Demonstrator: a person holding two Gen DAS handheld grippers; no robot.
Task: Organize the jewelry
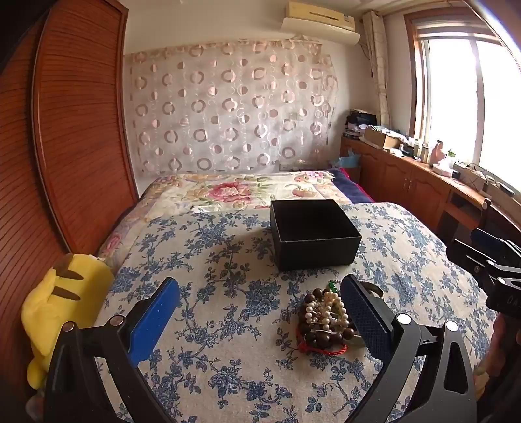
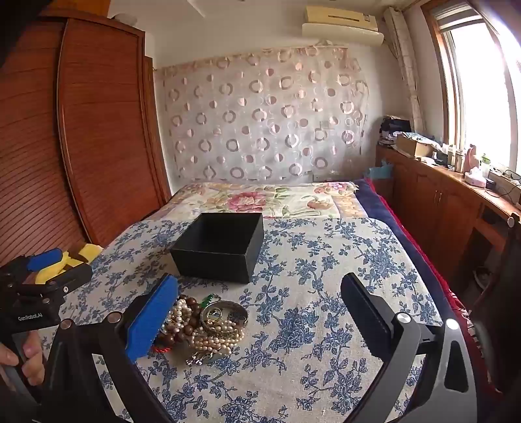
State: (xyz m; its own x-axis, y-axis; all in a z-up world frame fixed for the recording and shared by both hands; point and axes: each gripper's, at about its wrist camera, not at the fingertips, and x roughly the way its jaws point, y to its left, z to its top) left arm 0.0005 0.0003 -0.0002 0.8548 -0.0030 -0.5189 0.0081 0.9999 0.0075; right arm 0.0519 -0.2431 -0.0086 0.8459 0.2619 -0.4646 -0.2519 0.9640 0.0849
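Together the views show both tools spread wide over the bed, the jewelry pile lying before the black box. Only the right tool view reveals the gold bangles; only the left tool view shows the yellow plush whole.

Bedspread: we're over a blue-flowered cloth covering the near end of the bed.
Quilt: beyond it we see a pink-rose floral quilt running to the wall.
Plush: a yellow plush toy sits at the bed's left edge, against the wardrobe.
Wardrobe: we have slatted reddish-wood doors along the left.
Curtain: a sheer, ring-patterned curtain hangs on the far wall.
Air conditioner: we spot a cream air conditioner mounted high above the curtain.
Cabinets: low wooden cabinets run under the window, their top cluttered.
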